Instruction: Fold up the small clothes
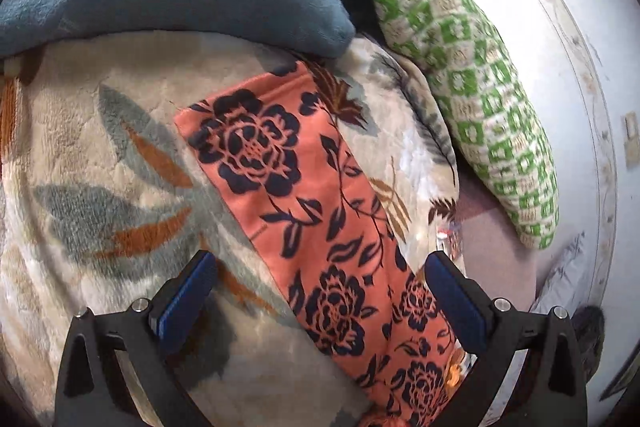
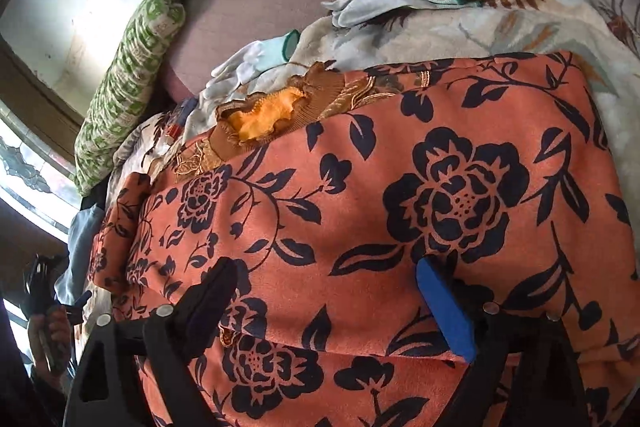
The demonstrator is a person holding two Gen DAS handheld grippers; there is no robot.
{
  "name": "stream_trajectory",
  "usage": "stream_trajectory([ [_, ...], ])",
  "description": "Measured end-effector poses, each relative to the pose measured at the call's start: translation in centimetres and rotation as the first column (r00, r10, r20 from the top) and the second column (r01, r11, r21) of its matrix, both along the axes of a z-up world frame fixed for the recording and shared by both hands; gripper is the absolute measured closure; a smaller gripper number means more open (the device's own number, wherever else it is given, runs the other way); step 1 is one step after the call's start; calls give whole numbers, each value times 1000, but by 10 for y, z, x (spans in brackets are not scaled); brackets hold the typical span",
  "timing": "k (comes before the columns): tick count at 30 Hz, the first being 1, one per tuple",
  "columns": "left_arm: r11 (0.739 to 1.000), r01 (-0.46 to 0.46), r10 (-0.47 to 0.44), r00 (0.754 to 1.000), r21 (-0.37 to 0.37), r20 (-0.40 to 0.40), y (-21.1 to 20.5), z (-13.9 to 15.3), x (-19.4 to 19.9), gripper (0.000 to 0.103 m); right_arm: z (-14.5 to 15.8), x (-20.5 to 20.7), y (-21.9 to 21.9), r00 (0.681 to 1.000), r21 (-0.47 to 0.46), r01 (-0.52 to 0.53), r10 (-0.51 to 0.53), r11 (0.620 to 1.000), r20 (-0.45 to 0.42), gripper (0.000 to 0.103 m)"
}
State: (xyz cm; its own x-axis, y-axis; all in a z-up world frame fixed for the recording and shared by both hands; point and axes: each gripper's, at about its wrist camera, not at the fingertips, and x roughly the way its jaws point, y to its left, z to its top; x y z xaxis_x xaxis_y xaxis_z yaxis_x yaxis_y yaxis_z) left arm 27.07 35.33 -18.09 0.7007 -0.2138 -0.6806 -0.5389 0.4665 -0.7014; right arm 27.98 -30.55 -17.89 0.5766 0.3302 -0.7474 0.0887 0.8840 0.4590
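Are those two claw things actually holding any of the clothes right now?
No. The left gripper and right gripper are both open over the orange floral garment, fingers spread, with no fabric pinched between them.

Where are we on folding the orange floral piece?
Done: the orange floral garment lies flat on the leaf-print blanket, one edge doubled over near the right tool. In hand: nothing; both the right tool and the left tool are open above it. Left: the long strip in the left view needs more folds.

The left gripper [image 1: 318,269] and the right gripper [image 2: 326,277] both have their jaws spread wide, gripping nothing.
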Motion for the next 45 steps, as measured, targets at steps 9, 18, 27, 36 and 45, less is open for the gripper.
stream_trajectory([
  [9,998,-51,49,996,-21,-79,31,-13,25,80,-2,2,9,1000,-34,0,1,999,15,3],
  [18,887,174,-222,973,427,66,-72,111,35,98,2,6,6,1000,3,-7,7,1000,-18,2],
  [27,571,508,-790,553,645,264,-381,220,2,98,39,-45,-30,991,146,90,-104,985,88,3],
  [36,209,905,-934,297,370,-198,-521,46,-11,39,44,-116,-108,967,186,240,-251,953,42,3],
  [45,387,602,-741,654,698,-153,-354,114,2,12,43,-75,-105,977,303,194,-211,933,24,3],
])
